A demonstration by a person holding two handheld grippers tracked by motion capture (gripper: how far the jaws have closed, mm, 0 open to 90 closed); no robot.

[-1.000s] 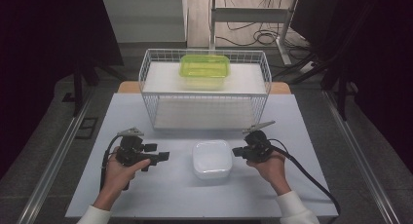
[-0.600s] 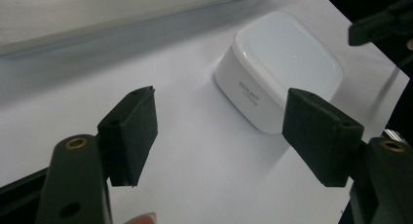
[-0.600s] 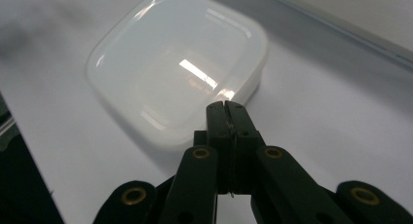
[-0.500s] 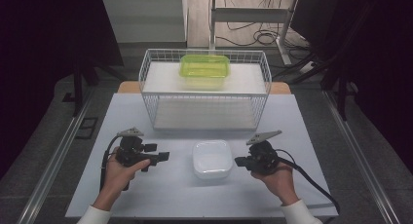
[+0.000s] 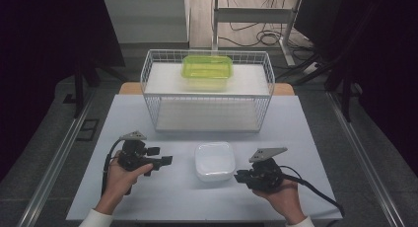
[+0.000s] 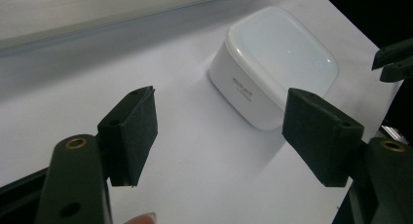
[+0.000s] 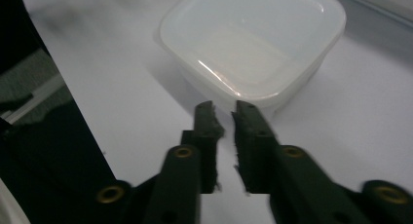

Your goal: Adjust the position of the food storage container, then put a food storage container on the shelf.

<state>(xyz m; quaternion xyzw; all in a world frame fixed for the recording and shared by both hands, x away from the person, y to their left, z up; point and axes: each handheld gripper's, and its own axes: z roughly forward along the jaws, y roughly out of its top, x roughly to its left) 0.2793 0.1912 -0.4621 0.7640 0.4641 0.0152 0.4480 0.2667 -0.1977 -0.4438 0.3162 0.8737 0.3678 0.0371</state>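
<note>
The white box (image 5: 214, 160) is sitting lid-on upon the pale table (image 5: 296, 123), between my two hands and in front of the wire basket (image 5: 207, 91), where a green box (image 5: 207, 69) is resting on the upper shelf. My right gripper (image 5: 238, 176) is pointing at the white box's near corner, just short of it; its jaws have just been opening, a narrow gap, nothing between them. My left gripper (image 5: 165, 159) is hovering beside the box, jaws standing wide and holding nothing.
</note>
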